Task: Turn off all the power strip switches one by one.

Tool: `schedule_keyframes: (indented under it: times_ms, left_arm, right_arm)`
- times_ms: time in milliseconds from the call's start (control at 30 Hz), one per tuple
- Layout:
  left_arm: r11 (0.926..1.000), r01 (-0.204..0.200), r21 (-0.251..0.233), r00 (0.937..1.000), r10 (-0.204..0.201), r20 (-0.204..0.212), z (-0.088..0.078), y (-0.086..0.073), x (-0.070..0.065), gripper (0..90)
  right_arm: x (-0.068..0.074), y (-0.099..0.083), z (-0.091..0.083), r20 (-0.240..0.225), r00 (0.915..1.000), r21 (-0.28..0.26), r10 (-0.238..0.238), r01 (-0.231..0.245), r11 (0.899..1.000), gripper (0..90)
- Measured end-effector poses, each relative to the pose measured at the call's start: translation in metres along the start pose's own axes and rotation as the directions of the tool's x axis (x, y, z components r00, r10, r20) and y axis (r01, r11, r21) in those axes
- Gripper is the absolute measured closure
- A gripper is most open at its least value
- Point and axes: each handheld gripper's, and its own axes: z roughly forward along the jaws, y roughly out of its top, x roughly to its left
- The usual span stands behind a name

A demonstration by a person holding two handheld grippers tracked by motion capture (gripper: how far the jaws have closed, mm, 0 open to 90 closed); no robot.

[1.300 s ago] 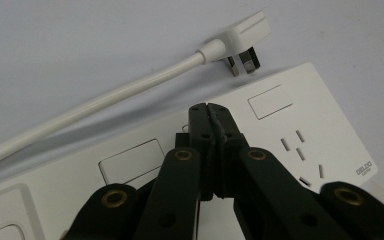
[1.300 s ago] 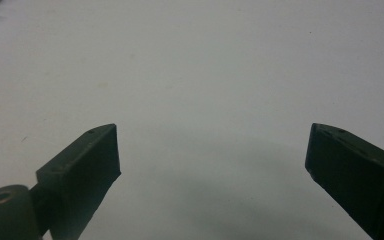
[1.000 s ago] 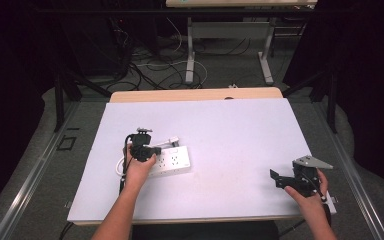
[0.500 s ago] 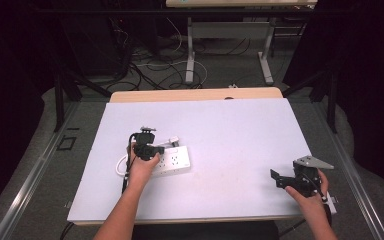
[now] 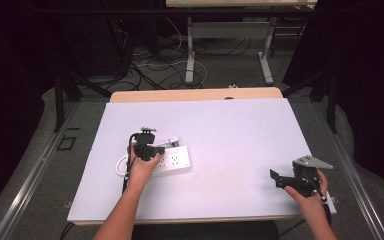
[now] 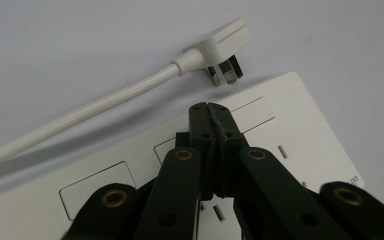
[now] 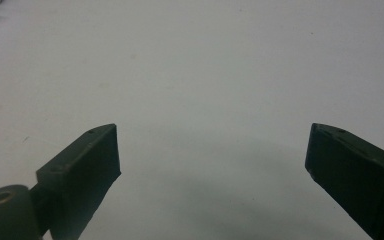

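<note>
A white power strip (image 5: 175,160) lies on the white table (image 5: 230,130), left of the middle. Its white plug (image 6: 225,45) rests on the table just beyond the strip, prongs toward it, and the cable (image 6: 80,112) runs off to the left. My left gripper (image 6: 210,107) is shut with nothing between its jaws. Its tips hover over the strip (image 6: 290,125) close to a rocker switch; whether they touch it I cannot tell. My right gripper (image 5: 276,179) stands open near the front right corner, and in its own view the right gripper (image 7: 212,150) has bare table between its jaws.
The cable loops (image 5: 121,167) on the table left of the strip. The table's front edge (image 5: 205,219) runs close to both hands. Beyond the far edge are a desk frame (image 5: 190,45) and floor cables.
</note>
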Motion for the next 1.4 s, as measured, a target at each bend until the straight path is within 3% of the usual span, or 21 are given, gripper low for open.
schedule_keyframes:
  times_ms: [67, 133, 167, 233, 500, 1400]
  left_arm:
    - [1.0000, 0.007, 0.005, 0.9998, -0.007, 0.016, 0.0015, -0.0002, 0.0007, 90.0]
    - [0.9998, -0.021, 0.004, 0.9997, 0.021, -0.009, 0.0018, -0.0003, -0.0037, 90.0]
    - [0.9997, -0.025, -0.001, 0.9995, 0.025, -0.020, 0.0023, -0.0005, -0.0054, 90.0]
    - [0.9996, -0.027, 0.002, 0.9992, 0.027, -0.029, 0.0023, -0.0004, -0.0067, 90.0]
    - [0.9998, -0.022, 0.000, 0.9994, 0.022, -0.025, 0.0026, -0.0001, -0.0065, 90.0]
    - [0.9995, -0.023, 0.024, 0.9992, 0.024, -0.032, 0.0025, 0.0039, -0.0072, 90.0]
  right_arm:
    - [0.0007, 0.0001, 0.0004, 0.004, 1.0000, -0.002, -0.001, 0.001, 1.000, 7.1]
    - [0.0015, -0.0001, 0.0017, 0.011, 0.9999, -0.022, 0.005, -0.005, 1.000, 7.0]
    - [0.0001, 0.0017, -0.0033, 0.001, 1.0000, 0.041, -0.004, 0.004, 0.999, 7.0]
    - [-0.0005, 0.0001, 0.0002, 0.001, 1.0000, -0.002, -0.005, 0.005, 1.000, 7.1]
    - [-0.0009, -0.0004, -0.0001, 0.010, 1.0000, -0.011, 0.000, 0.000, 1.000, 7.0]
    - [0.0002, 0.0005, -0.0009, -0.004, 1.0000, 0.001, -0.003, 0.003, 1.000, 7.0]
